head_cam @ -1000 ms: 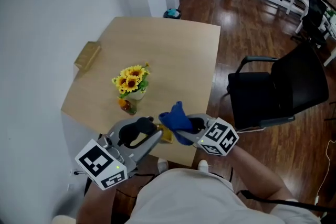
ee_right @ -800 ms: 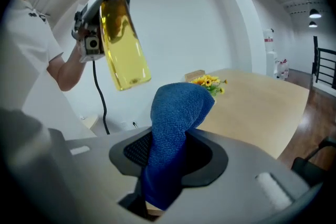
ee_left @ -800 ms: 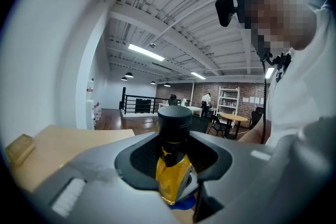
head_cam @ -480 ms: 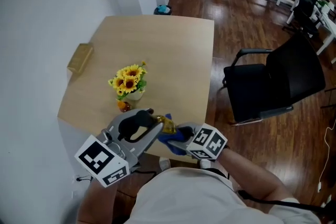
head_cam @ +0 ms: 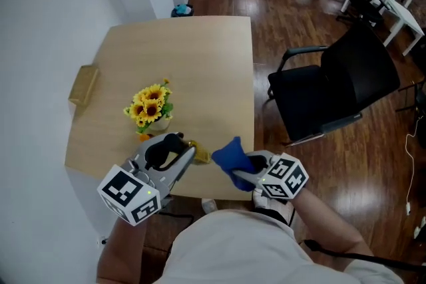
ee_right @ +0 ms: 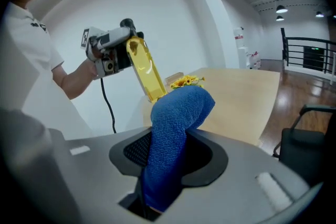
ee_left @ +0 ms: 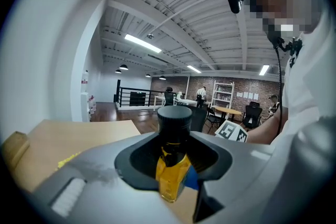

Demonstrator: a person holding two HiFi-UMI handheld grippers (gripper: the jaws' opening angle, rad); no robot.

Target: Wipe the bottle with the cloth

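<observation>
A small bottle of yellow liquid with a black cap is clamped in my left gripper, held in the air over the table's near edge. In the right gripper view the bottle hangs tilted just beyond the cloth. My right gripper is shut on a blue cloth, which sticks up from its jaws as a folded wad. In the head view the cloth stands a short gap right of the bottle, not touching it.
A light wooden table carries a pot of sunflowers and a wooden block at its left edge. A black office chair stands right of the table on the dark wood floor. A white wall runs along the left.
The right gripper with the cloth has drawn away to the right of the bottle, opening a gap. The left gripper keeps the bottle. The head view has shifted, so the table sits lower and further left.
</observation>
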